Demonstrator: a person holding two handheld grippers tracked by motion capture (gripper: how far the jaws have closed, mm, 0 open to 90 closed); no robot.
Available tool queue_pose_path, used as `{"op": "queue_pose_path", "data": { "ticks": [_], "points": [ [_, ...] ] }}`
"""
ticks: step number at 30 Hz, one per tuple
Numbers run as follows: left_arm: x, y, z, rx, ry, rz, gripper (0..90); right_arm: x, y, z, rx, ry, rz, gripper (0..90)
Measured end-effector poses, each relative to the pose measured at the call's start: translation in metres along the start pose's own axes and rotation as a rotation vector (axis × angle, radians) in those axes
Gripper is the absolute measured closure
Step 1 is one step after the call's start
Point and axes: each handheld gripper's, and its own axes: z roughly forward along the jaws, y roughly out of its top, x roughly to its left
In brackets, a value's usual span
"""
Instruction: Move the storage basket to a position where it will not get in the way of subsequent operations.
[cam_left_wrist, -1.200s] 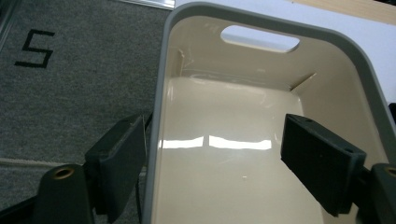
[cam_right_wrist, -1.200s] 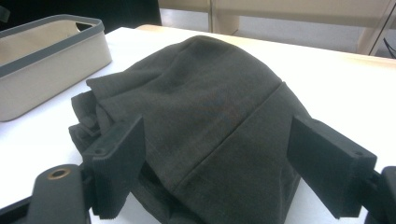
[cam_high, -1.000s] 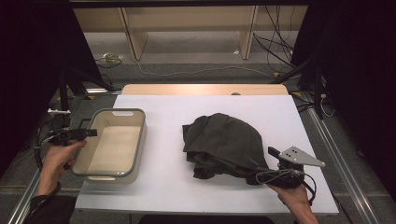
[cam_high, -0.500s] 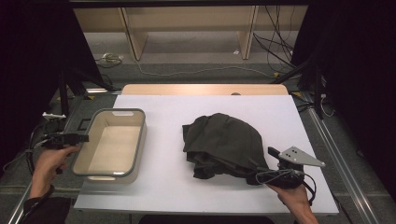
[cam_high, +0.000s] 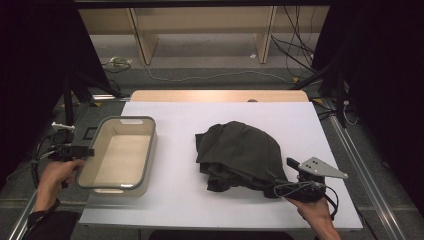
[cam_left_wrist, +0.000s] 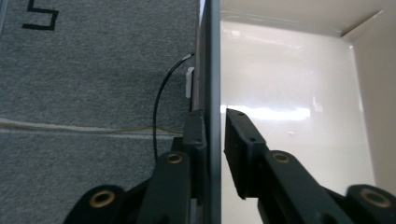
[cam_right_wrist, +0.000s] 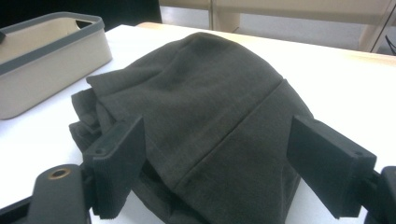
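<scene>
From above, a white table (cam_high: 175, 200) holds two things. On its left side sits a cream plastic bin (cam_high: 120, 155) with a grey rim, nothing inside it. To the right of centre lies a crumpled dark olive garment (cam_high: 240, 152), heaped in a loose mound, well apart from the bin. The left gripper (cam_high: 87, 151) is at the bin's left long wall, held by a hand (cam_high: 55, 172) coming from the lower left corner. The right gripper (cam_high: 289, 164), with a grey three-cornered plate on top, sits at the garment's near right edge, held by a hand (cam_high: 312, 212) at the bottom right. Beyond the table are a wooden shelf frame and loose cables on a grey floor.

In the left gripper view, the two black jaws straddle the bin's grey rim (cam_left_wrist: 214, 70), one jaw outside over grey carpet, one inside over the glossy cream floor of the bin. The gap is narrow; the outer jaw seems to touch the wall, but the inner one may stand slightly off, so a firm grip is uncertain.

In the right gripper view, the jaws are spread wide, one at each side of the garment (cam_right_wrist: 210, 107), which rises between them and beyond. The bin (cam_right_wrist: 46, 60) shows at upper left.
</scene>
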Motion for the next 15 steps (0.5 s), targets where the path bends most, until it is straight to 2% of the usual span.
{"op": "queue_pose_path", "data": {
  "ticks": [11, 13, 15],
  "points": [
    [-0.0012, 0.002, -0.0003, 0.012, -0.001, -0.031, 82.9, 0.0007, -0.0002, 0.0014, 0.007, 0.001, -0.003, 20.7],
    [-0.002, 0.0029, 0.0008, 0.016, -0.026, -0.052, 82.7, 0.0011, 0.0001, 0.0014, 0.007, 0.004, -0.004, 20.7],
    [-0.0049, 0.0037, 0.002, 0.016, -0.03, -0.052, 82.7, 0.0011, 0.0, 0.002, 0.01, 0.005, -0.006, 20.7]
  ]
}}
